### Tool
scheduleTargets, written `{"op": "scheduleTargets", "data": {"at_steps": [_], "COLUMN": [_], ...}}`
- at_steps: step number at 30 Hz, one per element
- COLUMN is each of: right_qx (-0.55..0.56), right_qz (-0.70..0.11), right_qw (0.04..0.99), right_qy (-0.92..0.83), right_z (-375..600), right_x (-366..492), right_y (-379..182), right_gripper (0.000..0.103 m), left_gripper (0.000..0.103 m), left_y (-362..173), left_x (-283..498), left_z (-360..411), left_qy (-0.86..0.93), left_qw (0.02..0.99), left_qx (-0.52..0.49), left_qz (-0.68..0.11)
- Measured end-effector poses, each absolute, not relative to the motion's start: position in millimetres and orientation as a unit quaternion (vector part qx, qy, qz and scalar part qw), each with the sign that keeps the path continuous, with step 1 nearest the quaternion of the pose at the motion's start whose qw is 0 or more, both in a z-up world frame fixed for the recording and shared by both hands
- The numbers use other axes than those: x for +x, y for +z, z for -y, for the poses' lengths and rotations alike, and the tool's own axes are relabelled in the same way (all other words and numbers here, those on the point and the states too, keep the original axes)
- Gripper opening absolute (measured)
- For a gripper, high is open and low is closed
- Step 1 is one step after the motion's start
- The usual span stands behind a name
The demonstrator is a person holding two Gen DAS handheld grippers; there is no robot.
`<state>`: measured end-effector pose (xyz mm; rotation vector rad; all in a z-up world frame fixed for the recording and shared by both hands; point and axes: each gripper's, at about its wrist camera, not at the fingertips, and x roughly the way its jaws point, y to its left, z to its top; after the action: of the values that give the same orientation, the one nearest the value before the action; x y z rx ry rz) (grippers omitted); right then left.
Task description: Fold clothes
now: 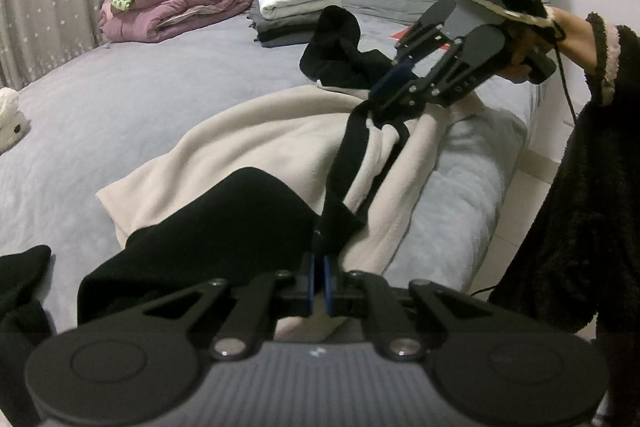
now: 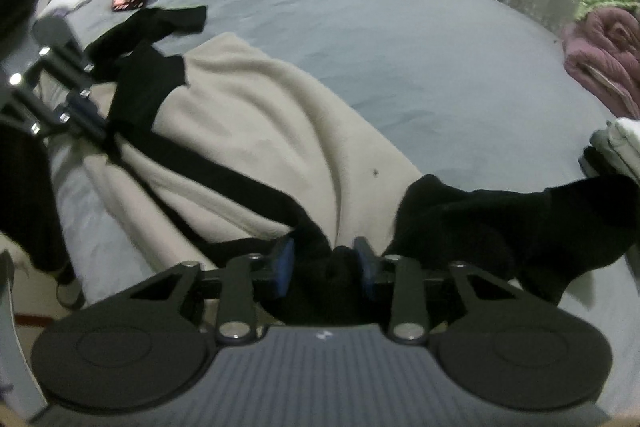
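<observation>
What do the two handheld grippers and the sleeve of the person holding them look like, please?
Both grippers are matte black linkage frames with silver pivot bolts, blue finger pads, two round black discs and a ribbed grey body. The left gripper matches the right gripper. The right one carries a black box tied on with pale cord, and a black cable hangs from it. The sleeve is dark fuzzy fleece with a pale cuff lining.

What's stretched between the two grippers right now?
A black band of the garment runs taut from the left gripper to the right gripper, over cream fabric lying on the bed. The left wrist view shows it best.
</observation>
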<state>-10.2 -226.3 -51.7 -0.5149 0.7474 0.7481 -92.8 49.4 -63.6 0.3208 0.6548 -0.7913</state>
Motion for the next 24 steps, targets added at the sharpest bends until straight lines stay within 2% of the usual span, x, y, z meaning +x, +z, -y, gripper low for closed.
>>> {"op": "scheduleTargets", "data": {"at_steps": [2, 6, 17, 24], "right_qx": [-0.254, -0.250, -0.209, -0.155], "right_qz": [-0.345, -0.328, -0.278, -0.216], "right_qw": [0.832, 0.840, 0.873, 0.917], "right_qy": [0.352, 0.353, 0.342, 0.298], "right_z": [225.2, 230.9, 240.8, 239.7], "right_x": [-14.2, -21.0, -36.0, -25.6], "right_y": [-51.2, -46.3, -26.2, -8.5], "right_gripper": [0.021, 0.011, 0.009, 0.008], "left_gripper": [0.005, 0.003, 0.003, 0.002], "left_y": [-63.1, -59.8, -54.8, -33.5], "left_x": [-91.7, -87.7, -82.4, -57.5], "left_z": [-50.2, -55.6, -59.9, -75.9], "left_qy": [-0.375, -0.366, -0.347, -0.304], "left_qw": [0.860, 0.867, 0.880, 0.909], "left_qx": [0.148, 0.128, 0.108, 0.033], "left_qz": [-0.312, -0.313, -0.306, -0.284]}}
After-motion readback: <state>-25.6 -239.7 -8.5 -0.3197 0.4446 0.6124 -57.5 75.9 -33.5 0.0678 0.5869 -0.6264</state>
